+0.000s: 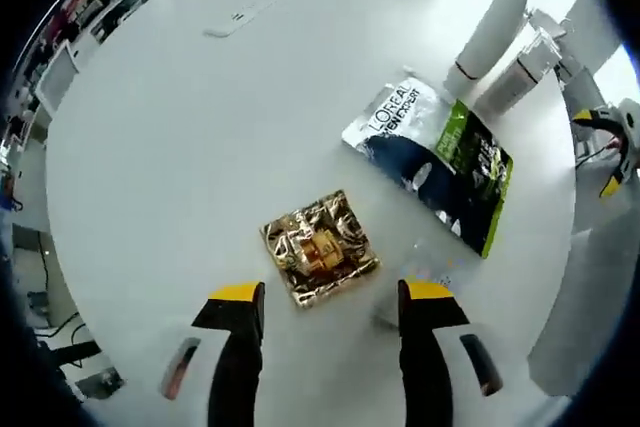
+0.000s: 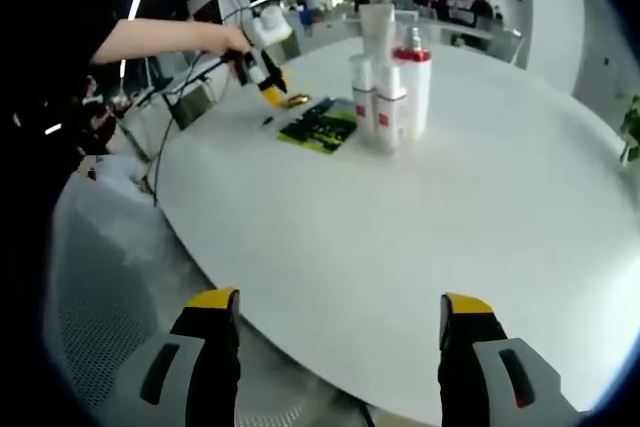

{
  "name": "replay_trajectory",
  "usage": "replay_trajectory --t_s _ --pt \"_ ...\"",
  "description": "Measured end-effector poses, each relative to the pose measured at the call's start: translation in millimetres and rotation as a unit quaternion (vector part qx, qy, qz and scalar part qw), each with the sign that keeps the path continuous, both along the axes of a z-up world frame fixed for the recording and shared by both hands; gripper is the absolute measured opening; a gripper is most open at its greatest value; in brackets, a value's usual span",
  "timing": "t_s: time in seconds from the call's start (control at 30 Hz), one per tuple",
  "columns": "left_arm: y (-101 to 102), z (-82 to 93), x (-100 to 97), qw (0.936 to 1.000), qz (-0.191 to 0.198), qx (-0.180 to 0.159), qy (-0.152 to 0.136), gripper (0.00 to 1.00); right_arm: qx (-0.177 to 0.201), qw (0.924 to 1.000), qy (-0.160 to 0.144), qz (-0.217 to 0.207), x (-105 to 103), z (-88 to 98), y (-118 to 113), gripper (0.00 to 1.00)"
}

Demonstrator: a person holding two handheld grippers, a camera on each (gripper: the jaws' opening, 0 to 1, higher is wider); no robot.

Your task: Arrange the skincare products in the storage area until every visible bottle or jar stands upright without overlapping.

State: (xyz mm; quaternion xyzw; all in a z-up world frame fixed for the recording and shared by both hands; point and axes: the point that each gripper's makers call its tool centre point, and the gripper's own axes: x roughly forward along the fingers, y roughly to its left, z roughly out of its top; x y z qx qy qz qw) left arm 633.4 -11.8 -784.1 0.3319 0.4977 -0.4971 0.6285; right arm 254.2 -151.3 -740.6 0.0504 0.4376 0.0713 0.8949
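Left gripper (image 1: 331, 299) open, gold packet (image 1: 319, 247) just ahead between its fingers. Right gripper (image 2: 339, 312) open, bottles (image 2: 391, 87) far ahead on table (image 2: 480, 177).

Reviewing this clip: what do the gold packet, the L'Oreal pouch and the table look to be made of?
Gold packet: looks like crinkled metallic foil, judging by its sharp creases and bright glints. L'Oreal pouch: probably glossy printed plastic or foil laminate; its silver end is wrinkled and shiny. Table: smooth white top with a soft sheen, perhaps laminate or painted board; the pictures leave that open.
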Motion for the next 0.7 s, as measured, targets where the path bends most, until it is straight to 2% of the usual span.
replay_trajectory --t_s 0.07,0.2,0.3,0.37,0.43,0.5,0.7 --pt "-2.7 -1.4 3.9 0.9994 0.034 0.001 0.002 0.55 0.001 1.0000 0.000 0.000 0.1 0.1 0.2 0.86" --pt "-1.7 -3.5 11.4 0.9963 0.081 0.017 -0.022 0.41 0.002 1.0000 -0.001 -0.002 0.1 0.1 -0.6 0.86" --pt "-6.3 -5.3 7.6 0.9954 0.094 0.014 -0.016 0.49 0.003 1.0000 -0.002 -0.005 0.3 0.6 -1.3 0.86" --pt "-6.4 -7.0 5.2 0.9948 0.099 0.019 -0.018 0.50 0.004 1.0000 -0.003 -0.006 0.4 0.7 -1.6 0.86" --pt "-3.6 -8.4 6.6 0.9941 0.100 0.029 -0.031 0.47 0.004 1.0000 -0.003 -0.006 0.4 0.5 -1.6 0.86" --pt "0.0 -12.5 9.2 0.9939 0.099 0.035 -0.032 0.45 0.004 1.0000 -0.003 -0.005 0.5 0.5 -1.4 0.85" --pt "-1.4 -10.5 11.8 0.9933 0.108 0.026 -0.034 0.44 0.004 1.0000 -0.002 -0.005 0.3 0.4 -1.0 0.85"
